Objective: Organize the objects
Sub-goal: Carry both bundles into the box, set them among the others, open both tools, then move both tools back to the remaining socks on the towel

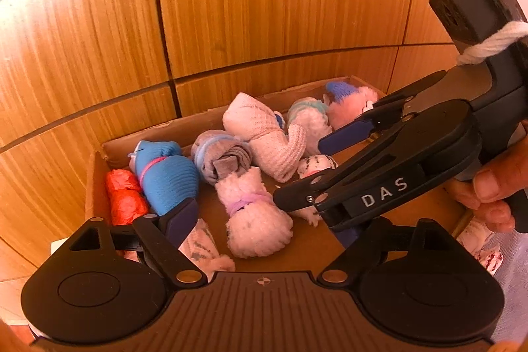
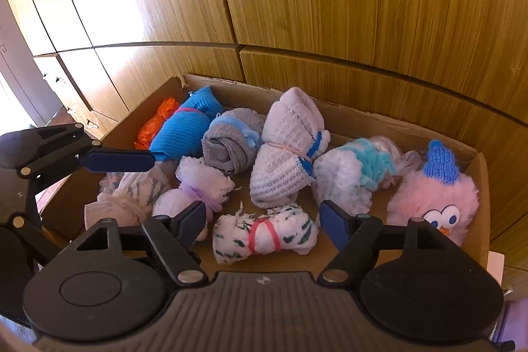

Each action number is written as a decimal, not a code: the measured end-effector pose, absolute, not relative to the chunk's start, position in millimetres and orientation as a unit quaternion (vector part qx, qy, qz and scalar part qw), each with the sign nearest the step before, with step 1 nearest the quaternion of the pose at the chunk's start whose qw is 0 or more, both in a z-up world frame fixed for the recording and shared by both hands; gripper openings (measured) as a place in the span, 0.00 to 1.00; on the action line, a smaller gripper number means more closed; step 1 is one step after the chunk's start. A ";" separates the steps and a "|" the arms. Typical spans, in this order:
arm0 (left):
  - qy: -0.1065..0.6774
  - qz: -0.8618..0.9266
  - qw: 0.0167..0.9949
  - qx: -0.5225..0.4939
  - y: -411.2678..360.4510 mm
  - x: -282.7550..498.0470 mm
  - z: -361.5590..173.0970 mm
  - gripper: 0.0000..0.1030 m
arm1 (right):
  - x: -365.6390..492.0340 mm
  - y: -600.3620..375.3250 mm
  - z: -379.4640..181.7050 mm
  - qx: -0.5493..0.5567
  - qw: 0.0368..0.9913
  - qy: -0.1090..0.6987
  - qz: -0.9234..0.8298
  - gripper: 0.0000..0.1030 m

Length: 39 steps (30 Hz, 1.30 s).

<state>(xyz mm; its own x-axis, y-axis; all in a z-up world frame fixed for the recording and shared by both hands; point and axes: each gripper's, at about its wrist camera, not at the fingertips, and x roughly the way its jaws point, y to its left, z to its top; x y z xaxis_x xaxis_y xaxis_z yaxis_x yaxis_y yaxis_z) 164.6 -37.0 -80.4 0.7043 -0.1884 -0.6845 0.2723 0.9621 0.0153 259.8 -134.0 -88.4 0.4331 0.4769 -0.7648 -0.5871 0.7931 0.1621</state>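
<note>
A cardboard box (image 2: 346, 117) holds several rolled sock bundles. A white bundle with dark flecks and a red band (image 2: 264, 235) lies at the box's front, between the open fingers of my right gripper (image 2: 264, 218), which is empty just above it. A blue bundle (image 1: 166, 175), a grey one (image 1: 224, 155), a pink ribbed one (image 1: 264, 134) and a fluffy white one with a purple band (image 1: 254, 216) lie beside it. My left gripper (image 1: 264, 220) is open and empty over the box's left part; my right gripper (image 1: 297, 170) crosses its view.
A pink plush bird with a blue knitted hat (image 2: 435, 197) sits in the box's right corner. An orange crinkled bundle (image 2: 156, 121) lies in the far left corner. Wooden cabinet panels (image 2: 330, 5) rise right behind the box. Another sock bundle (image 1: 481, 243) lies outside the box, right.
</note>
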 end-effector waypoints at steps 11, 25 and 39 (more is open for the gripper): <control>0.356 -0.116 0.926 0.038 -37.7 141.9 -63.8 0.96 | 243.2 -154.9 -65.3 -0.065 0.855 0.413 0.306 0.85; 0.352 -0.055 0.932 -0.062 0.6 91.8 -52.0 0.99 | 183.1 -193.3 -39.8 -0.014 0.885 0.370 0.281 0.90; 0.340 -0.034 0.935 -0.091 -2.3 24.2 -61.9 0.99 | 112.4 -219.6 -59.9 -0.002 0.910 0.331 0.250 0.92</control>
<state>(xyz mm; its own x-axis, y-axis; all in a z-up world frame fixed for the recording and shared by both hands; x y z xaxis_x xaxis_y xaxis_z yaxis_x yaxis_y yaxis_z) 24.2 -2.3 -61.9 0.7660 -0.1248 -0.6306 0.0012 0.9812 -0.1928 112.4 -219.6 -59.9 0.6560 0.4541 -0.6029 -0.4567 0.8748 0.1620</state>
